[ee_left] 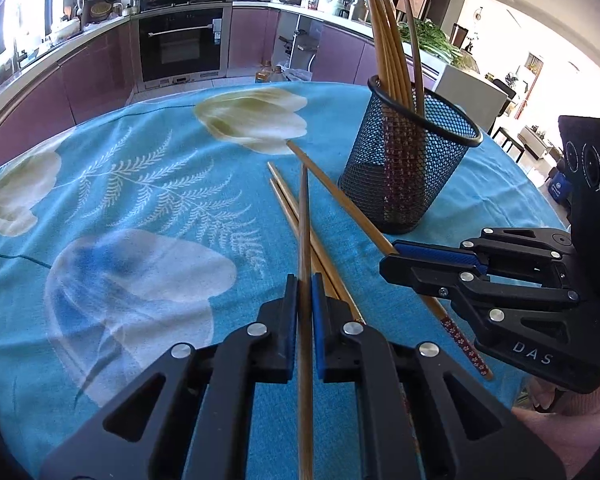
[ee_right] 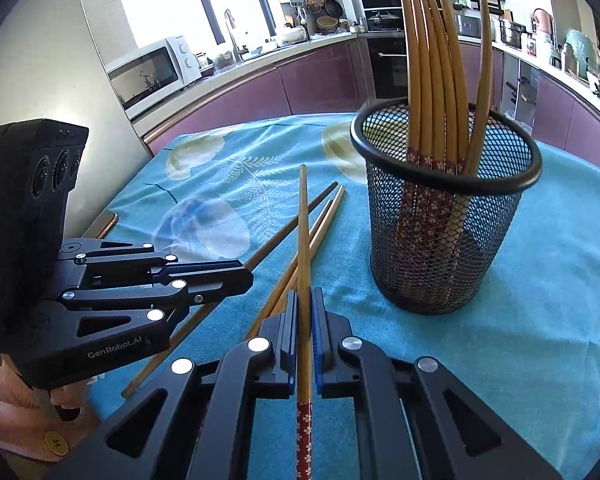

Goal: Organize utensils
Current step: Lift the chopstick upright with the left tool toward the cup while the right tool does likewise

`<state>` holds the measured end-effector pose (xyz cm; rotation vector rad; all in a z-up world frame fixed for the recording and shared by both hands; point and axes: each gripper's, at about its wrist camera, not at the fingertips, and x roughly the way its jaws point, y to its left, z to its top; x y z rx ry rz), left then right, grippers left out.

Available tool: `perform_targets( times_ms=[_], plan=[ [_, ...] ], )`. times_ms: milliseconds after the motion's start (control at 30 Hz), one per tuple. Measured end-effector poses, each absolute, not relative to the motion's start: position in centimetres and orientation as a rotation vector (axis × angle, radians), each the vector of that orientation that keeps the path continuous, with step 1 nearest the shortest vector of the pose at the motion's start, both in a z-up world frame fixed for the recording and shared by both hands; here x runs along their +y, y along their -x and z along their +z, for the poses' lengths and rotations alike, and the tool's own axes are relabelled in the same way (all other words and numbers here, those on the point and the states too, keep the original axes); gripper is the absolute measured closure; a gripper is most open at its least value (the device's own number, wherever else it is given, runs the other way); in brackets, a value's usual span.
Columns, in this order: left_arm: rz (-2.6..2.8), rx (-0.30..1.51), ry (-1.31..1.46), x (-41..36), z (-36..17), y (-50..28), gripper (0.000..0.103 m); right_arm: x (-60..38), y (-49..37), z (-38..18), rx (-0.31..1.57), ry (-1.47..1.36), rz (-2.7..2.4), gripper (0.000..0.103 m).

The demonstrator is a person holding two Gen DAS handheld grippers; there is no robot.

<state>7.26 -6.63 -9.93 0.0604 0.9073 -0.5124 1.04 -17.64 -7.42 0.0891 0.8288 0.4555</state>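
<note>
Black left gripper [ee_left: 304,292] (blue-padded jaws, silver rivets); pink sleeve [ee_right: 4,412].

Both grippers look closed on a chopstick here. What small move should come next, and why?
Probably lift the right gripper with its chopstick toward the mesh holder, which stands close on that side and already holds several. The left gripper also clamps a chopstick, and two more chopsticks lie on the cloth.

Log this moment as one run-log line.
left gripper: shut on chopstick | right gripper: shut on chopstick | two chopsticks loose on tablecloth | mesh holder: upright
</note>
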Motion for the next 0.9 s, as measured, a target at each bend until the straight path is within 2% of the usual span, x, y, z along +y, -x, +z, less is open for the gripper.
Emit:
perform_targets(
  times_ms=[900],
  plan=[
    [-0.622,0.806,0.030,-5.4,-5.2,-5.3,0.095,-19.5,0.9,-3.2,0.685,-0.118,0.469,0.097]
  ],
)
